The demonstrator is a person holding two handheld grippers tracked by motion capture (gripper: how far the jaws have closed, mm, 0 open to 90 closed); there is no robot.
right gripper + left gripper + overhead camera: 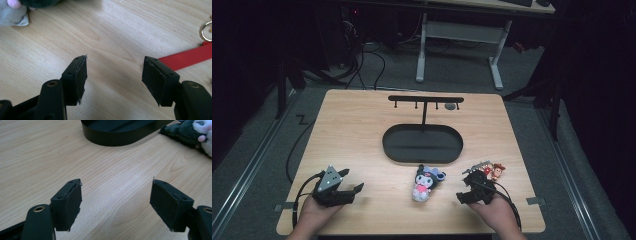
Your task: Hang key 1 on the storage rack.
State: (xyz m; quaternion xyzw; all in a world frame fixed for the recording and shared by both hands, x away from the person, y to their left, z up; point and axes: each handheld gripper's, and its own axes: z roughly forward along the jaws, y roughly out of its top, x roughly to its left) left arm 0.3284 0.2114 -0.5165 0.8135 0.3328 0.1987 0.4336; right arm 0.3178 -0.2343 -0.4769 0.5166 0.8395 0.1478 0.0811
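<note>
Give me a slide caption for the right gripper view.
Open right gripper above wooden table, red strap beside one jaw.

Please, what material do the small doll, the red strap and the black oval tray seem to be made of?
Small doll: apparently plush fabric, its surface soft and fuzzy.
Red strap: probably woven ribbon or leatherette, flat and matte, with a shiny metal ring near it.
Black oval tray: rigid, smooth, satin black wall; metal or plastic, I cannot tell.

The left gripper [354,186] rested low near the table [362,130] edge, jaws apart and empty. The right gripper [473,172] stood there too, jaws apart, empty.
</note>
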